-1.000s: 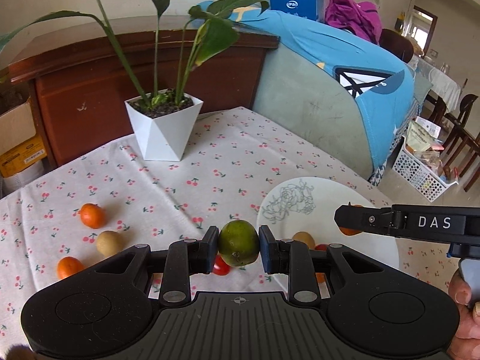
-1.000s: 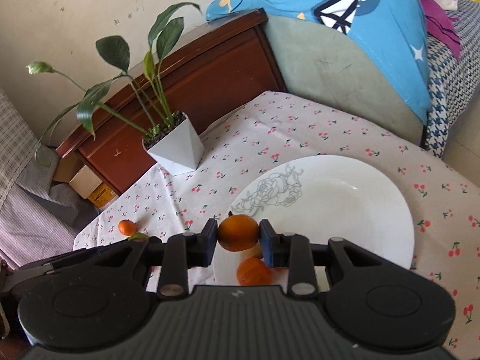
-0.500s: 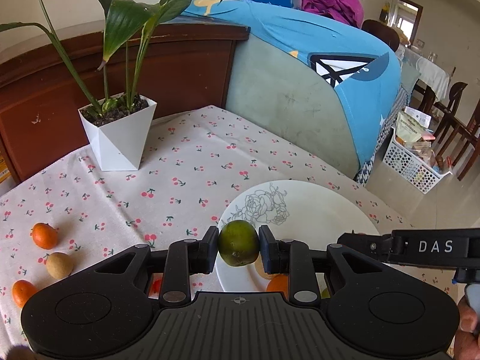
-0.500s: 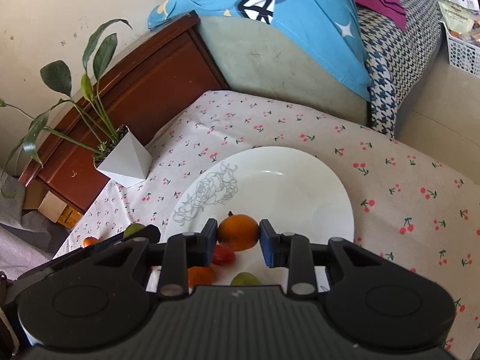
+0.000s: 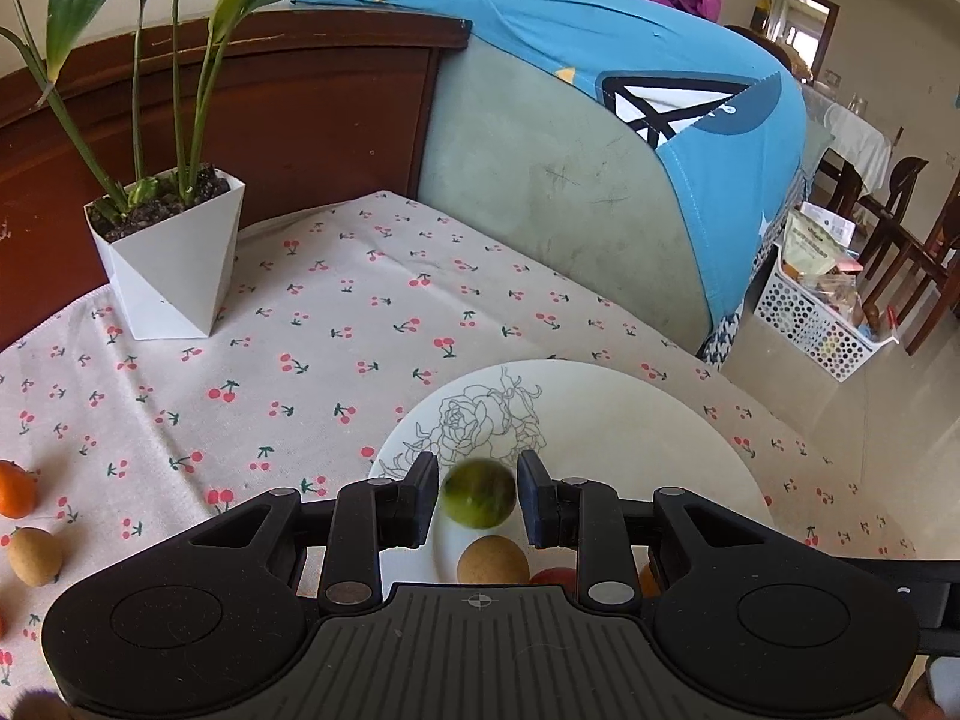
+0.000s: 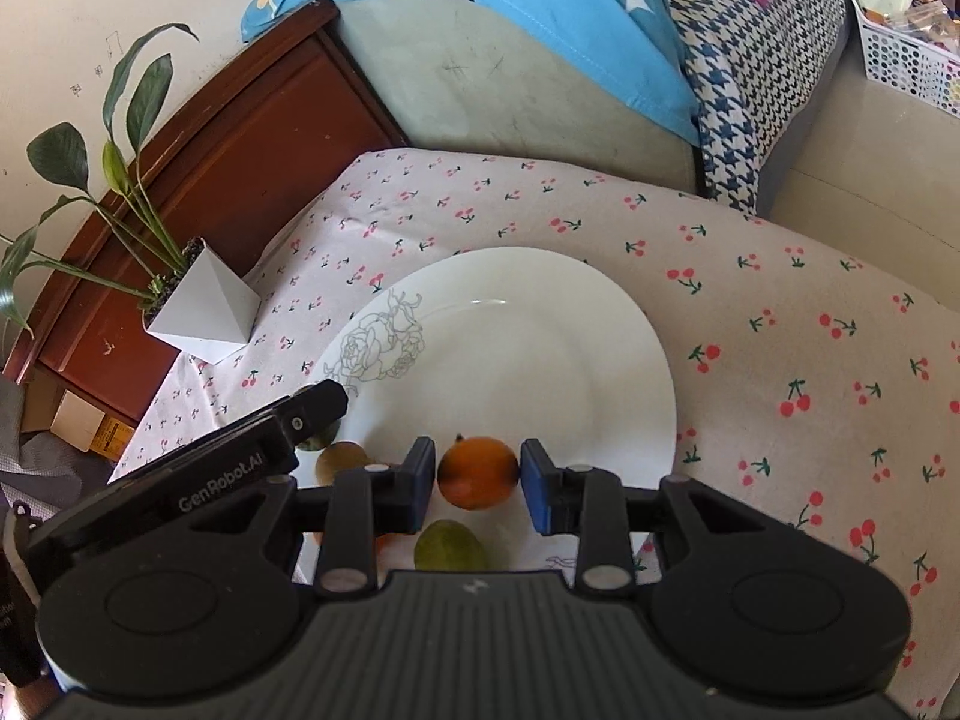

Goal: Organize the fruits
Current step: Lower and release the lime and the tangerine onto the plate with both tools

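Note:
My left gripper (image 5: pixel 477 495) stands open over the near edge of the white plate (image 5: pixel 630 420). A blurred green fruit (image 5: pixel 480 493) sits loose between its fingers, with gaps on both sides. A brown fruit (image 5: pixel 492 561) and a red one (image 5: pixel 555 575) lie on the plate below. My right gripper (image 6: pixel 479 477) is open too, an orange fruit (image 6: pixel 478 471) loose between its fingers above the plate (image 6: pixel 510 336). A green fruit (image 6: pixel 449 546) lies under it. The left gripper's finger (image 6: pixel 312 405) shows at the plate's left rim.
A white plant pot (image 5: pixel 171 258) stands at the table's back left. An orange fruit (image 5: pixel 15 489) and a brown fruit (image 5: pixel 35 555) lie on the cloth at the far left. A sofa (image 5: pixel 570 192) borders the table's far side.
Both grippers moved over the plate and opened. The green fruit and the orange fruit, gripped before, are now free between the fingers.

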`<action>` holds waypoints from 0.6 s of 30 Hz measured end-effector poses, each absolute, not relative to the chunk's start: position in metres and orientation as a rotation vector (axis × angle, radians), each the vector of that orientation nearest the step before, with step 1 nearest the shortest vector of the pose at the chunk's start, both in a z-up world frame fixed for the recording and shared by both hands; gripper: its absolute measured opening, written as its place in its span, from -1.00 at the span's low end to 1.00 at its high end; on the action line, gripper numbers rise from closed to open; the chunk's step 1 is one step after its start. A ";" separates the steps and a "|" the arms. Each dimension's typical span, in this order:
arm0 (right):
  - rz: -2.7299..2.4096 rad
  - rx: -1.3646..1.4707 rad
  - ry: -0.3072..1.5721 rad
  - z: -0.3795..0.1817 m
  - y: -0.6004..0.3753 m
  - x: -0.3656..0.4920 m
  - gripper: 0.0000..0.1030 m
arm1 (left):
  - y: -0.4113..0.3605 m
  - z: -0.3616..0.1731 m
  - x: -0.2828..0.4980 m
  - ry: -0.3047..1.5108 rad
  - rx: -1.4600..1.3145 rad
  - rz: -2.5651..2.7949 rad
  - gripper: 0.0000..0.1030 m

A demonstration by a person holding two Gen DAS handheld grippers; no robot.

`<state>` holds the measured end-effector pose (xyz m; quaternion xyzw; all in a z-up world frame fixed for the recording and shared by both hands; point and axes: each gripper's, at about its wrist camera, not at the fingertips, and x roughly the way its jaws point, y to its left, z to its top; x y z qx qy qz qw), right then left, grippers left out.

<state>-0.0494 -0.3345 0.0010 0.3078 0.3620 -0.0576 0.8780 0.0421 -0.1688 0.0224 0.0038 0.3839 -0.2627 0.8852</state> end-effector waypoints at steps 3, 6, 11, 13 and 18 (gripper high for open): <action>-0.133 0.637 0.750 0.001 -0.335 -0.050 -0.36 | -0.173 0.025 0.042 0.791 0.012 -0.559 -0.45; -0.137 0.640 0.741 0.003 -0.335 -0.050 -0.35 | -0.172 0.029 0.041 0.784 0.012 -0.553 -0.38; -0.126 0.616 0.711 0.010 -0.332 -0.051 -0.34 | -0.165 0.037 0.041 0.780 0.026 -0.502 -0.06; -0.115 0.603 0.698 0.013 -0.329 -0.050 -0.33 | -0.161 0.041 0.041 0.786 0.032 -0.482 -0.04; -0.093 0.573 0.674 0.019 -0.322 -0.049 -0.30 | -0.146 0.052 0.041 0.796 0.069 -0.423 -0.02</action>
